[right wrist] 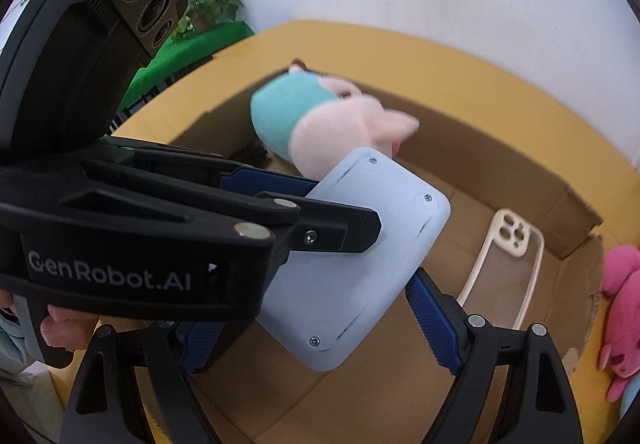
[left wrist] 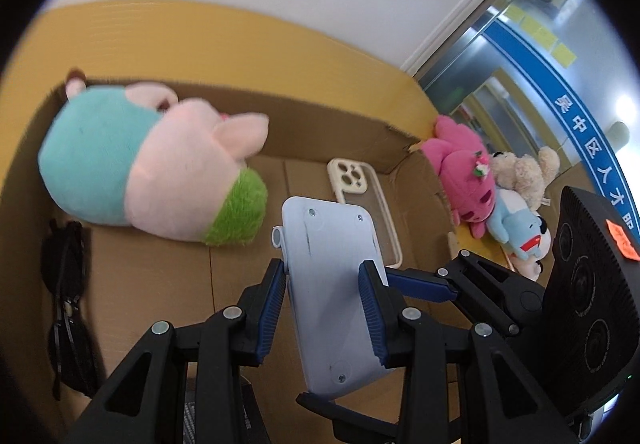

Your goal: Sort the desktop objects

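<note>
Left gripper [left wrist: 324, 308] is pinching the pale blue device [left wrist: 332, 284] across its short sides, blue pads pressed to both long edges. In the left wrist view its long axis runs up the frame from lower centre, its far end tilted slightly left, screwed back face toward the camera. It hangs above the open cardboard box [left wrist: 320, 112], clear of the floor of the box.

In the right wrist view the same device [right wrist: 360, 256] lies on a diagonal, one end toward the upper centre, the other toward the lower right. The right gripper [right wrist: 316, 328] stands spread wide, its fingers either side of the device's lower end; whether they touch it, I can't tell.

Down in the box: a pink and teal plush toy [left wrist: 152, 160] at the left, a cream phone case [left wrist: 360, 196] flat at centre right, its camera cut-out at the far end, and black sunglasses [left wrist: 68, 304] along the left wall. More plush toys [left wrist: 492, 188] lie outside the box on the yellow bench [left wrist: 248, 32], at right.
</note>
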Action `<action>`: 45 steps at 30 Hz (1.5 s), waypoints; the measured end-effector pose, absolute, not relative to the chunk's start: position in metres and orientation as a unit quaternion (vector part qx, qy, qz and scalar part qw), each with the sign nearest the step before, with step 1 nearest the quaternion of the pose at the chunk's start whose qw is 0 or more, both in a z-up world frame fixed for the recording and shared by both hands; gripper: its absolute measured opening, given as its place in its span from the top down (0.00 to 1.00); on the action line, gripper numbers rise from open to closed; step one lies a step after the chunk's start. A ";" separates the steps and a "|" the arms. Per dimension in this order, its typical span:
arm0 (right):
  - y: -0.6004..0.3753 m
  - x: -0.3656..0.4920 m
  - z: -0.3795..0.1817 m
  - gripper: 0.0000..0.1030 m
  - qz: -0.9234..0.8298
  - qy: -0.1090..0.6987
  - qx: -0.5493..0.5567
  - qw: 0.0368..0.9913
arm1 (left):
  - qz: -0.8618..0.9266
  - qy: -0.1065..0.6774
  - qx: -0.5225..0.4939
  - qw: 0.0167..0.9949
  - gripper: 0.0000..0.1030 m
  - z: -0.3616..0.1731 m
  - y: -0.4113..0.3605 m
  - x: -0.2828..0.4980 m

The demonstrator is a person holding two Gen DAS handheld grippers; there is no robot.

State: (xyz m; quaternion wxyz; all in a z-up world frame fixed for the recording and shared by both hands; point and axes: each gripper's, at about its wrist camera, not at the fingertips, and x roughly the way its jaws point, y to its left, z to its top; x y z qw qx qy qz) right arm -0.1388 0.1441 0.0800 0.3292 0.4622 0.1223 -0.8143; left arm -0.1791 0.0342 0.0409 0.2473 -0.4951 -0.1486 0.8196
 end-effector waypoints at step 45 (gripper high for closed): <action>0.217 -0.001 0.088 0.00 -0.937 -0.001 0.317 0.148 | 0.964 0.017 -0.263 0.037 0.23 0.073 -0.028 -0.011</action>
